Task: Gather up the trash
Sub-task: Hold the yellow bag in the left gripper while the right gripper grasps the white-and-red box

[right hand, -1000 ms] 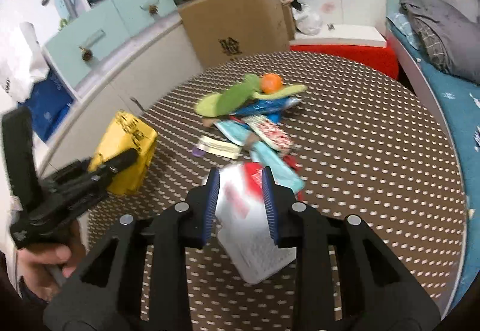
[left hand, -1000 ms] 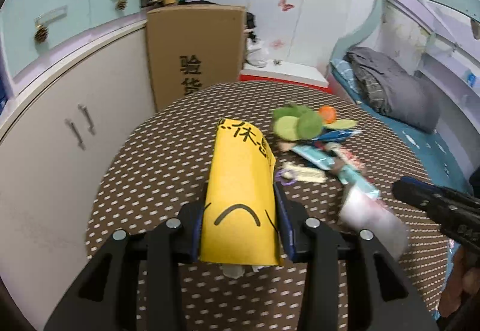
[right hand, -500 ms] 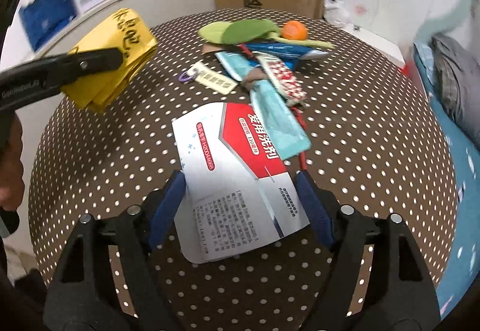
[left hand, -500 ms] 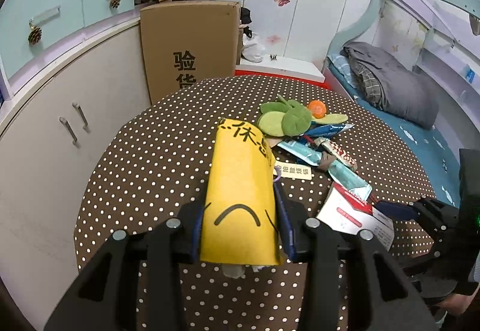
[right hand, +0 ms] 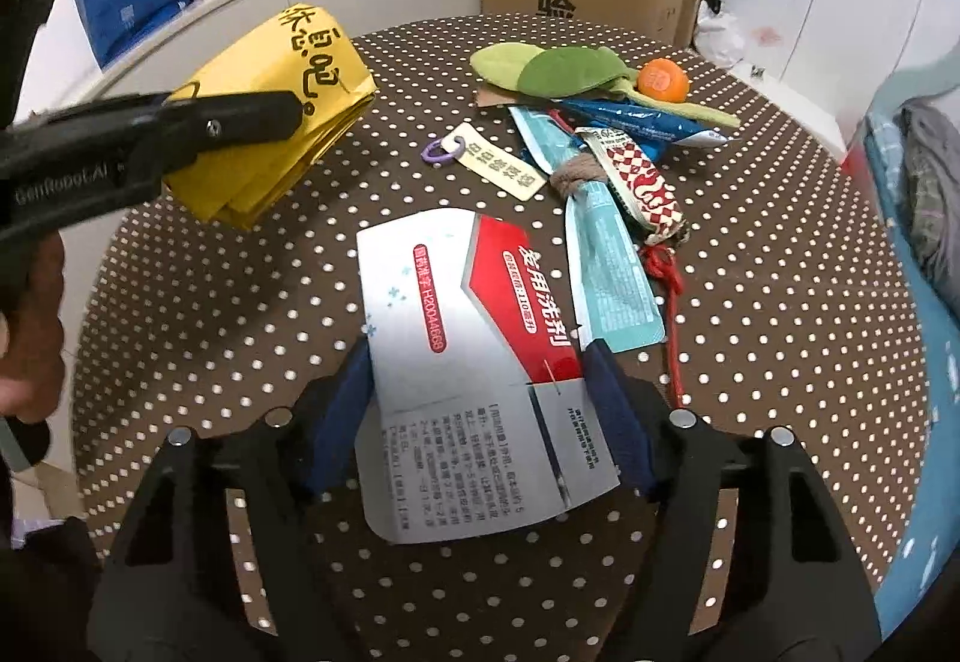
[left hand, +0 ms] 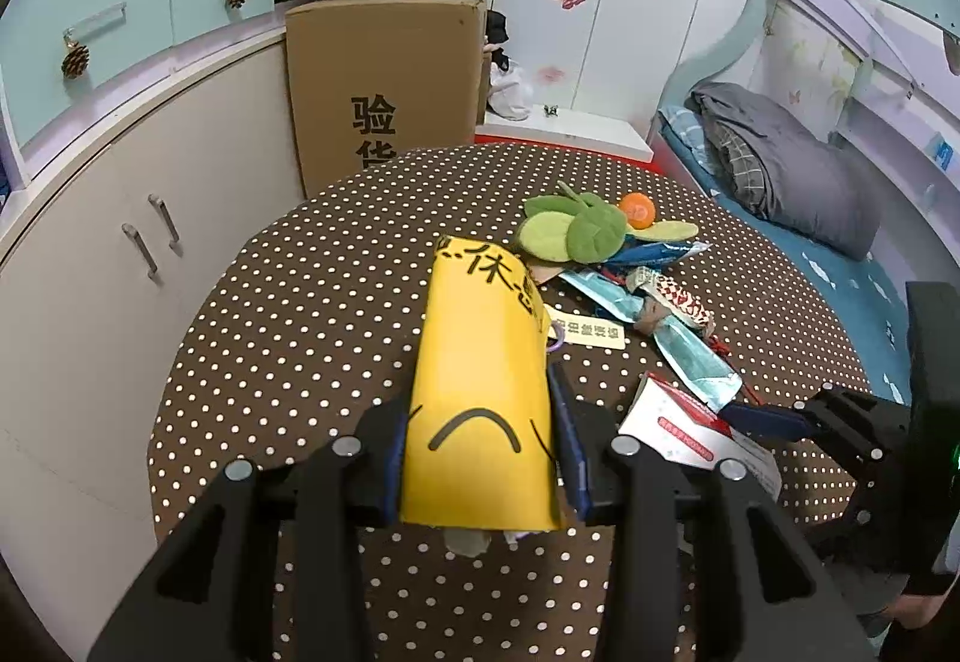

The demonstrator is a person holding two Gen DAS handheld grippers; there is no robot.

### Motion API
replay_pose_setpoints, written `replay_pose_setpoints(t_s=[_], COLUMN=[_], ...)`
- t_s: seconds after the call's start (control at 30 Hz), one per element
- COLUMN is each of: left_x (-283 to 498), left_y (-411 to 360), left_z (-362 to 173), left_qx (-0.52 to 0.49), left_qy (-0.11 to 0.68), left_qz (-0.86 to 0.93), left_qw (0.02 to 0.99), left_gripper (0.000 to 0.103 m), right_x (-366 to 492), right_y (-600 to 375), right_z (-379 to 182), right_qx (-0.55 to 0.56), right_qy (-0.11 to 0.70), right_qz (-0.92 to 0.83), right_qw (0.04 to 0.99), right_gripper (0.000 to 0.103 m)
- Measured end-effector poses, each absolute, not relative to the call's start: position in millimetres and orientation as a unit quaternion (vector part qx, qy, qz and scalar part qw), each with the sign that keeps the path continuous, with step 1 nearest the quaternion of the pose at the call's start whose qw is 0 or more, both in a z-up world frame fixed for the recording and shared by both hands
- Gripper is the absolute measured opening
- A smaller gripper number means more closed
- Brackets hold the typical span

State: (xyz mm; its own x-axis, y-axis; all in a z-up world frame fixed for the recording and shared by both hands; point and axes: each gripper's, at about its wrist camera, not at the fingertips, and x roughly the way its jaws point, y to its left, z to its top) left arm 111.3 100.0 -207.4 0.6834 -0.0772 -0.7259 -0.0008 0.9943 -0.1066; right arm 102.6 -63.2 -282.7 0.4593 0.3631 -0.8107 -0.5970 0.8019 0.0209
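Since a second ago, my right gripper has opened wide, and the flat white-and-red carton it pinched now lies between its spread blue pads on the polka-dot table, touching neither jaw firmly as far as I can tell. My left gripper stays clamped on the folded yellow paper bag, held above the table's left side with its far end toward the pile.

I judge the step in hand to be getting the carton into the bag. To do it well I would retake the carton by one long edge, since it is thin, stiff and flattened, then slide it in edge-first. The bag is creased paper pressed nearly flat, so its mouth needs easing apart first.

Beyond the carton sits the rest of the litter: a glossy teal wrapper, a red-and-white patterned wrapper, a blue foil packet, a cream tag on a purple ring, soft green felt leaves and a small orange ball.
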Motion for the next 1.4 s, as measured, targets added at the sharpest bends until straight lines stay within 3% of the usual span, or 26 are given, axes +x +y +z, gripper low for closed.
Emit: replay_pose_setpoints(t_s=[0.07, 0.13, 0.4, 0.63, 0.9, 1.0, 1.4], left_x=[109.1, 108.3, 109.3, 109.5, 113.5, 113.7, 127.5], left_y=[100.1, 99.4, 83.1, 75.9, 62.5, 58.2, -1.1], left_z=[-204.9, -201.9, -195.5, -195.2, -199.6, -199.2, -176.3], left_qx=[-0.048, -0.049, -0.04, -0.033, -0.024, -0.022, 0.001], left_qy=[0.395, 0.392, 0.386, 0.389, 0.395, 0.395, 0.376], left_qz=[-0.02, -0.021, -0.039, -0.048, -0.065, -0.07, -0.126], left_qw=[0.917, 0.918, 0.921, 0.919, 0.916, 0.916, 0.918], left_gripper=[0.039, 0.039, 0.04, 0.04, 0.04, 0.04, 0.04], right_x=[100.2, 99.3, 107.5, 121.5, 130.9, 125.4, 111.9], right_y=[-70.2, -79.6, -100.0, -148.2, -157.9, -165.0, -253.3], right_z=[-275.1, -262.7, -252.5, -232.9, -236.5, -227.8, -193.5], right_qx=[-0.113, -0.084, -0.072, 0.004, -0.016, -0.001, 0.101], right_qy=[0.424, 0.42, 0.431, 0.437, 0.443, 0.431, 0.387], right_qz=[0.298, 0.306, 0.272, 0.224, 0.209, 0.213, 0.187], right_qw=[0.848, 0.85, 0.857, 0.871, 0.872, 0.877, 0.897], right_gripper=[0.05, 0.043, 0.043, 0.027, 0.024, 0.008, 0.007])
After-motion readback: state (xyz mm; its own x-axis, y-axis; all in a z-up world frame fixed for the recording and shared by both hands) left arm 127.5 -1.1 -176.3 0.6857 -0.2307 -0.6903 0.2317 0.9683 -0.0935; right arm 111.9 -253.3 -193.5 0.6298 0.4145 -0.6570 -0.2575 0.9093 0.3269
